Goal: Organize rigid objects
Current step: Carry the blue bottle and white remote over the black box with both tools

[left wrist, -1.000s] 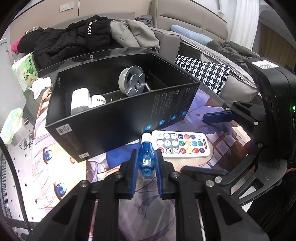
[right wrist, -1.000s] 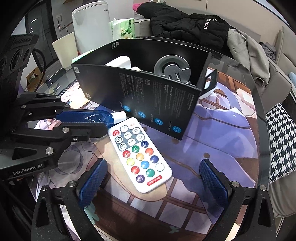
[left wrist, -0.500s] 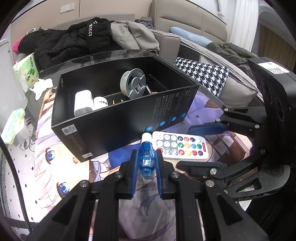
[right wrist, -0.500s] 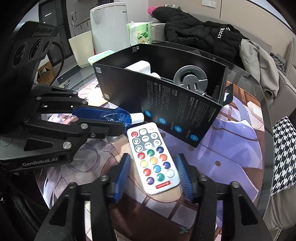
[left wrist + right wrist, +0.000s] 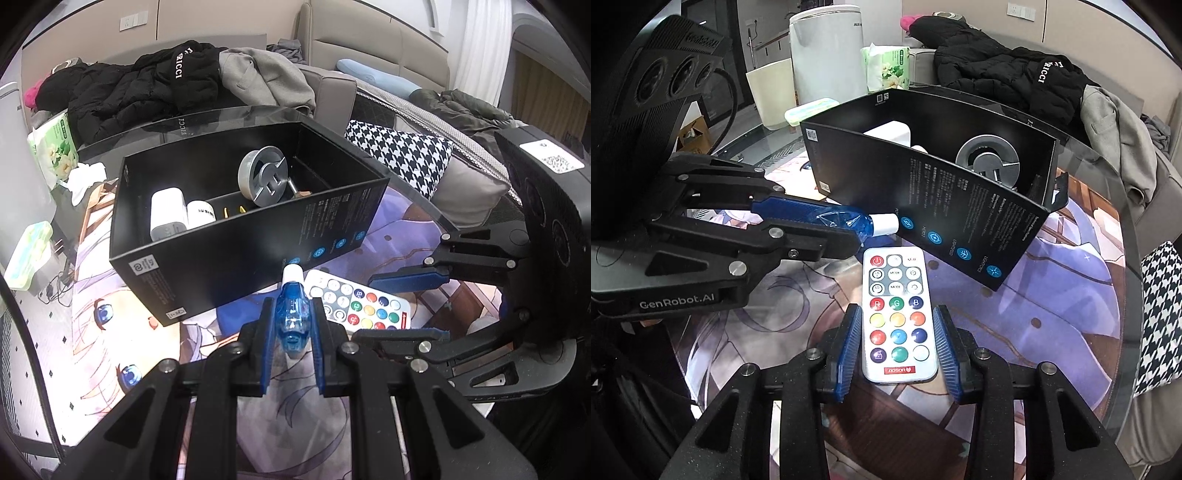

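On the counter [image 5: 1071,314], beside the box [image 5: 934,184], the remote [image 5: 897,317] is bracketed by the right tool [image 5: 897,347], not yet clamped; it could be skidded away. A bottle [image 5: 293,314] is gripped by the left tool [image 5: 293,332] and may be knocked against the box wall.

"GenRobot.AI" on left tongs [image 5: 862,236]

The box [image 5: 236,254] is sitting on the worktop [image 5: 1052,306], holding the adapter [image 5: 168,214] and round stand [image 5: 263,180]; the remote [image 5: 897,317] is lying just before it, the bottle [image 5: 849,220] to its left.
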Demonstrator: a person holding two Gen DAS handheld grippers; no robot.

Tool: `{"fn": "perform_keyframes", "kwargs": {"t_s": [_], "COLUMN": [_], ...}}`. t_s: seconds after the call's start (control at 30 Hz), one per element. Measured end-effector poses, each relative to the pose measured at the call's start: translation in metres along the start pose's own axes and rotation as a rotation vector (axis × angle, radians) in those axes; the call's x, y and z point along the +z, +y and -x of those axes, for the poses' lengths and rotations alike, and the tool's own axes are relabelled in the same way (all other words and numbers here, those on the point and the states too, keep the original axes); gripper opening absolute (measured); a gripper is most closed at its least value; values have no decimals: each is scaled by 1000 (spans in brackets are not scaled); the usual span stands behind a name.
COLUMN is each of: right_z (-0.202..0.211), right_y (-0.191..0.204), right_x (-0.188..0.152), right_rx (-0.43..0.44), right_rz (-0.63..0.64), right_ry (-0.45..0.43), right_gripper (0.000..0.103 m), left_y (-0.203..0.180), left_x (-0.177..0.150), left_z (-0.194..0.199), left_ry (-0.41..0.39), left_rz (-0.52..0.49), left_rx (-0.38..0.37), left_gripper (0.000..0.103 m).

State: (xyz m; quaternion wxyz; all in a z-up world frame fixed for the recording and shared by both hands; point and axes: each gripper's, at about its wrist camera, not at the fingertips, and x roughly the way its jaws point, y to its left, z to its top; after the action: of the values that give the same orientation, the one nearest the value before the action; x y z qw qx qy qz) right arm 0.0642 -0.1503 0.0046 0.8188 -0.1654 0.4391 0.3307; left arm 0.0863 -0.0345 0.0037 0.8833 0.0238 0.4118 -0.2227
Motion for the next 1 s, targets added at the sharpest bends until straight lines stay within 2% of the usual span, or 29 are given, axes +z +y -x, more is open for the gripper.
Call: {"fn": "perform_keyframes", "kwargs": {"t_s": [0.57,1.0], "right_z": [23,43], "right_y": [7,10], "right_x": [5,16], "right_rx": [28,60], "right_rz": [29,19], "right_ry": [-67,-151], "right_gripper": [40,40], "left_y": [-5,14], "left_x": [7,14], "left_z": [33,57], "left_ry": [-105,-206], "left_rz": [-20,39], "left_rx": [-40,-35], "left_gripper": [15,15]}}
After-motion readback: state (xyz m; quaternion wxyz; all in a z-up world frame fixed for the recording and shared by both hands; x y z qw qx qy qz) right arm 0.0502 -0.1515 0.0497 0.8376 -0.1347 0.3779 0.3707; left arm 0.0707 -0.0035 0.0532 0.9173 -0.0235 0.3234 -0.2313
